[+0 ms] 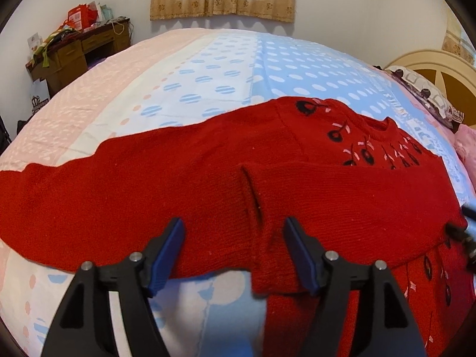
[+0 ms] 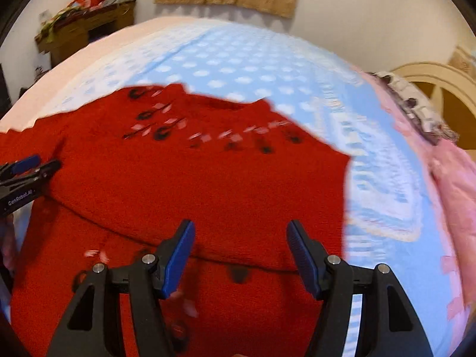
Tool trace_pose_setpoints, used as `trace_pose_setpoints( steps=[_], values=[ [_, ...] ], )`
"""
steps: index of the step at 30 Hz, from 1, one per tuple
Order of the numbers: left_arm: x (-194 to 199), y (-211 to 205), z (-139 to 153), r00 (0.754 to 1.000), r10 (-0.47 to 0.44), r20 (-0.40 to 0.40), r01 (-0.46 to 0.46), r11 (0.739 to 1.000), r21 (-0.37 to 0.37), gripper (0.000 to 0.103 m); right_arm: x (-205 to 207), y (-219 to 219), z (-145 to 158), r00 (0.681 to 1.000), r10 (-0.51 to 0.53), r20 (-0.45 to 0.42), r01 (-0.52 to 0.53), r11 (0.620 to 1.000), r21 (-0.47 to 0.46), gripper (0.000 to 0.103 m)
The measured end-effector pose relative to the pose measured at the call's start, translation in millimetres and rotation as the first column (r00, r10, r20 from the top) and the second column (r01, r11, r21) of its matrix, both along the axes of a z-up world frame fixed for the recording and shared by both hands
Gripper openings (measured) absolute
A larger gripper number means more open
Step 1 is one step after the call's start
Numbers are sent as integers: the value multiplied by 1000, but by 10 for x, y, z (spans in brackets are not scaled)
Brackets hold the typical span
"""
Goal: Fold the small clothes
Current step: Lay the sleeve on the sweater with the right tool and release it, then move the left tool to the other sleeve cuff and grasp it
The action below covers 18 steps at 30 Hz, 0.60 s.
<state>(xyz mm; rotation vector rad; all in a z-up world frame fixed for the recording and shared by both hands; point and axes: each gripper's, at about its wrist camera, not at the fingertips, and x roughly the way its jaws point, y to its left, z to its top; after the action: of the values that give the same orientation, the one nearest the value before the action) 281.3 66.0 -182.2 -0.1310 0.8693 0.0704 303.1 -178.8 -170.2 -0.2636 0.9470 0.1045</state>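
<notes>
With the red sweater [image 1: 190,178] spread flat on the bed [image 1: 226,68], I was partway through folding it: one sleeve [image 1: 342,196] already lay across the body, its cuff [image 1: 255,208] ending just ahead of my left fingers [image 1: 169,255]. The other sleeve ran out well beyond my left-hand finger, not yet folded, and the neckline with its dark cherry pattern [image 1: 366,148] sat far ahead of the tips, toward my right-hand finger.

My left gripper [image 1: 235,255] had its fingers spread, with the cuff end and a fold of knit lying in the gap but neither blue pad pressing on it; I judged it a release, the sleeve laid down and let go. My right gripper [image 2: 241,258] was likewise spread wide and pinching nothing, hanging over the folded sleeve and the sweater's edge, with bare bedsheet [image 2: 380,178] just outside its right-hand finger. That view was smeared, so I could not tell how close its tips were to the cloth. My left gripper showed at its far left edge [image 2: 23,175], well apart from it.

As I read it, the step in hand was the sleeve fold, one side done. The next move called for lifting my left fingers clear without dragging the cuff, then reaching out beyond them for the straight sleeve, pinching it near its end and carrying it over the body to lie on the first. Soft knit slips and bunches, so a shallow, firm pinch and a low carry seemed wise, with my right fingers free to hold the body flat.
</notes>
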Motion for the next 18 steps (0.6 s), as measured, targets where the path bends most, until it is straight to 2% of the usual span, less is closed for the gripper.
trace_pose_setpoints(
  steps=[2, 3, 6, 9, 12, 17, 18],
  values=[
    [-8, 7, -1, 1000, 1, 3, -1, 1000, -4, 73, 38, 33, -219, 998, -24, -57, 24, 1000, 2, 65],
    [-17, 3, -3, 1000, 2, 6, -2, 1000, -3, 73, 25, 7, -262, 998, -40, -48, 40, 999, 12, 65],
    [-19, -11, -2, 1000, 0, 10, 0, 1000, 4, 73, -47, 40, -195, 996, -83, -29, 83, 997, 0, 65],
    [-32, 9, 6, 1000, 1, 13, -1, 1000, -8, 73, -49, 245, -16, 999, -42, 25, 41, 998, 42, 65],
    [-86, 63, 38, 1000, 21, 16, -21, 1000, -23, 75, -17, 503, 22, 999, 5, 43, -8, 996, 89, 65],
    [-265, 158, 118, 999, 44, 30, -44, 999, -23, 76, -10, 872, -253, 998, 68, -9, -66, 990, 122, 65],
    [-309, 170, 131, 998, 48, 37, -48, 999, -8, 78, -53, 910, -297, 998, 69, 11, -70, 991, 118, 65]
  ],
)
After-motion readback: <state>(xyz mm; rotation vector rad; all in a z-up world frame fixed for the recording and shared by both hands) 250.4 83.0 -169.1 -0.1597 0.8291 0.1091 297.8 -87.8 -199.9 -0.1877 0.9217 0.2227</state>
